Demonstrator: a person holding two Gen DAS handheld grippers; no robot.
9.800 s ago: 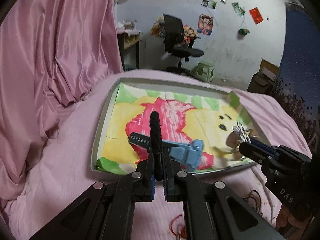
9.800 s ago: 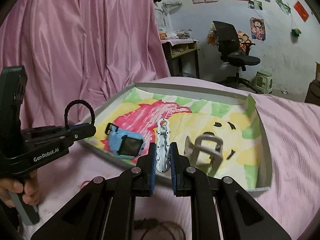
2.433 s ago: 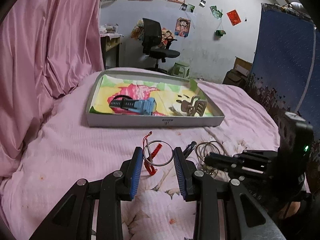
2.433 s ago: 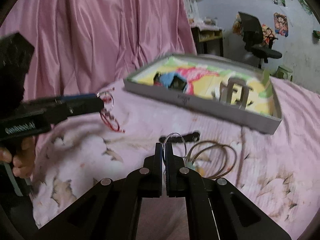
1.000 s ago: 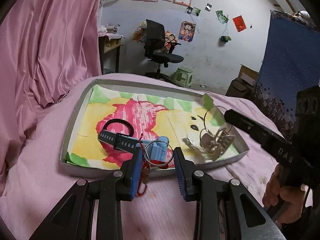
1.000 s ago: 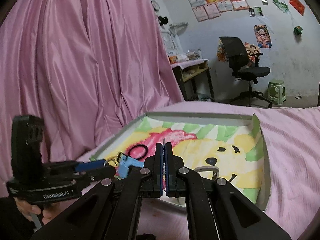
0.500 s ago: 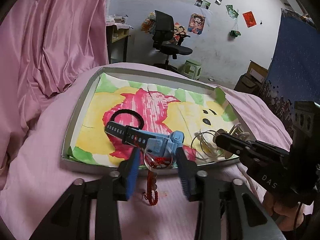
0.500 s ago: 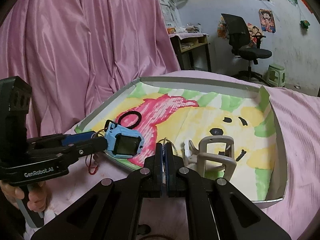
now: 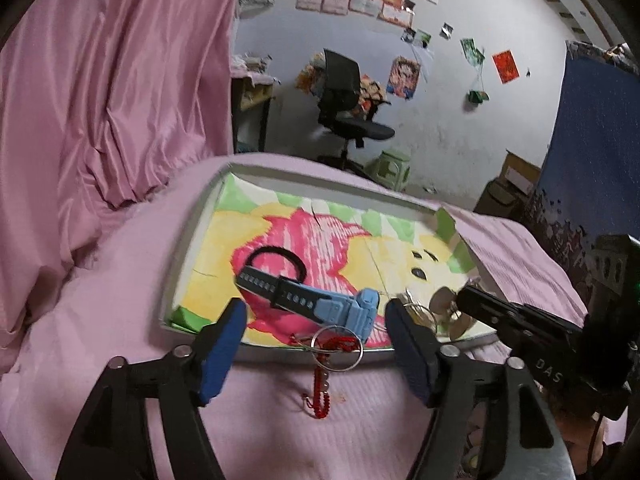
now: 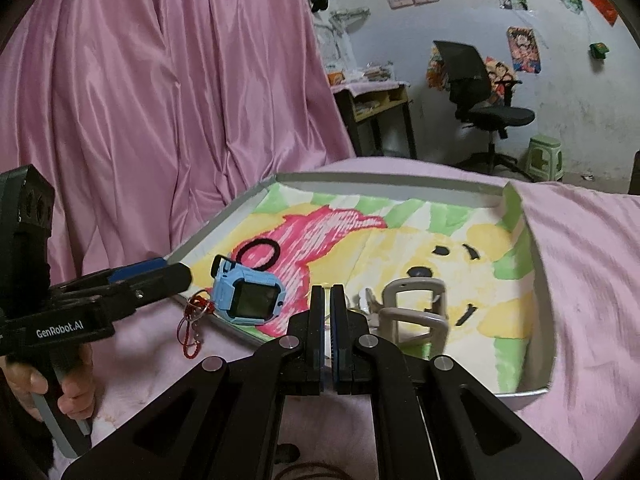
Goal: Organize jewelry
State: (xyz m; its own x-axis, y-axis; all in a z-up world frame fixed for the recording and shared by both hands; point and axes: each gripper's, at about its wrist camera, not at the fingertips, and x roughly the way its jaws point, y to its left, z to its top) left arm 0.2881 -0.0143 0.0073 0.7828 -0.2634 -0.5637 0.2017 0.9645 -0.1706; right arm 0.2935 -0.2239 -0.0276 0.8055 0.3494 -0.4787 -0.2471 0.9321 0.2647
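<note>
Two grippers sit at the near edge of the tray (image 9: 188, 240). My left gripper (image 9: 312, 320) has its blue pads (image 9: 224, 332) spread wide, nothing between them touching either pad. Just ahead of the gap, the metal ring with red cord (image 9: 336, 346) lies draped over the tray's near rim, ring on the edge, cord trailing down onto the pink bedspread (image 9: 100, 300) toward me. Half a second ago those pads were closer together with the ring between them; now it is let go. Beyond the ring, the blue watch (image 9: 344, 308) lies inside the tray, its dark strap running away to the left over the black hair tie (image 9: 276, 258).

My right gripper (image 10: 328, 320) has its fingers pressed nearly together; a thin wire ring was pinched there half a second ago, and I cannot tell whether it is in the slit now. Just right of those fingertips stands the grey hair clip (image 10: 416, 308), inside the tray near the front wall. To their left the watch face leans at the rim.

Open room: the far half of the tray, on the painted paper, is bare, and the bedspread to the right of the tray is free.
</note>
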